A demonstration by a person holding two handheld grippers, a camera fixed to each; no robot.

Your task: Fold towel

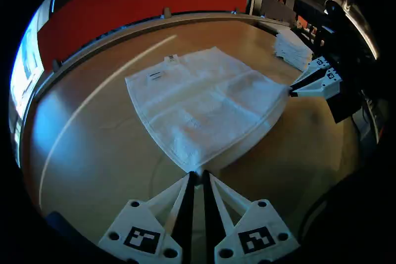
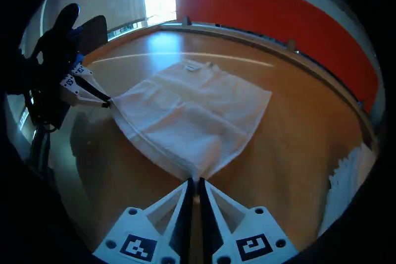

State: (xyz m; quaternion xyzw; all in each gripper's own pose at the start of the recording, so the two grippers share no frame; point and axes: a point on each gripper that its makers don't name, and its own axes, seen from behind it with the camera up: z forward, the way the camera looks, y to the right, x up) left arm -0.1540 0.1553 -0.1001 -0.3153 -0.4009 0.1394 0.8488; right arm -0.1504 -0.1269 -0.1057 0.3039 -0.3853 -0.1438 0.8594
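Observation:
A white towel (image 1: 208, 100) lies spread on a wooden table (image 1: 89, 140), with two small tags at its far edge. In the left gripper view my left gripper (image 1: 199, 177) is shut on the towel's near corner. My right gripper (image 1: 291, 91), off to the right, pinches the neighbouring corner. The towel edge between them hangs slightly above the wood and casts a shadow. In the right gripper view the towel (image 2: 193, 110) runs away from my right gripper (image 2: 196, 182), shut on its corner. The left gripper (image 2: 106, 104) holds the corner at the left.
A stack of folded white towels (image 1: 294, 48) sits at the table's far right, and shows again as the stack (image 2: 346, 180) beside my right gripper. A red panel (image 1: 138, 1) runs behind the table's far edge. The person's dark figure (image 2: 54, 56) stands at the left.

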